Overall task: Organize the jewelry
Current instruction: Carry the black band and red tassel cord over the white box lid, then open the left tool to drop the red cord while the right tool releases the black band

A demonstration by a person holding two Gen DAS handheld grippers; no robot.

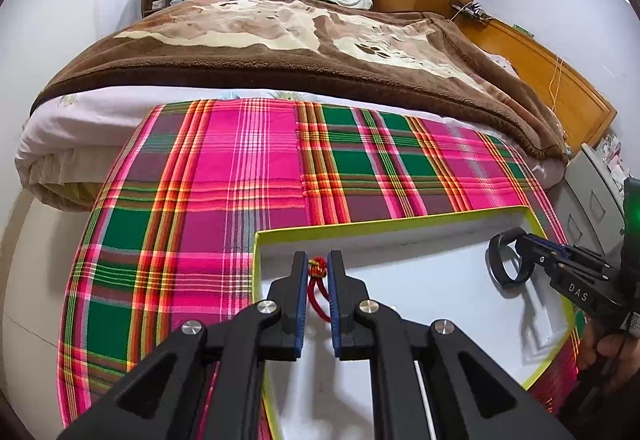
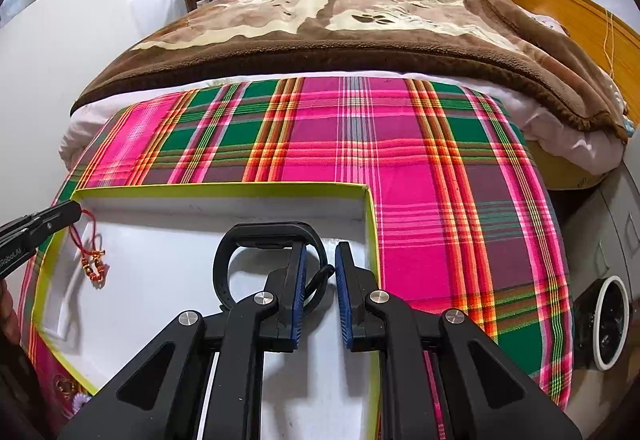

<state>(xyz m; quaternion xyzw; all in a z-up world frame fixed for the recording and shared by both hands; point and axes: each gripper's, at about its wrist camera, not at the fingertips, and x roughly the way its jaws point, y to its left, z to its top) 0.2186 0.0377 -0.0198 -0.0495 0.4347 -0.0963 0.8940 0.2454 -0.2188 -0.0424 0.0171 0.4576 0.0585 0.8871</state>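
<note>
A white box with a yellow-green rim [image 1: 360,228] lies on a plaid cloth. My left gripper [image 1: 319,260] is over the box's left side, its fingers partly open around a red cord bracelet with gold beads [image 1: 318,282]. In the right wrist view the bracelet [image 2: 90,260] hangs from the left gripper [image 2: 68,213] into the box [image 2: 224,189]. My right gripper [image 2: 321,252] is partly open over the box's right side, with a black wristband [image 2: 264,236] looped around its left finger [image 2: 298,280]. The band [image 1: 505,258] shows at the right gripper's tip in the left wrist view.
The plaid cloth [image 1: 240,175] covers a surface at the foot of a bed with a brown blanket [image 1: 280,39]. A grey cabinet [image 1: 592,195] stands at the right. Small trinkets [image 2: 68,390] lie on the cloth left of the box.
</note>
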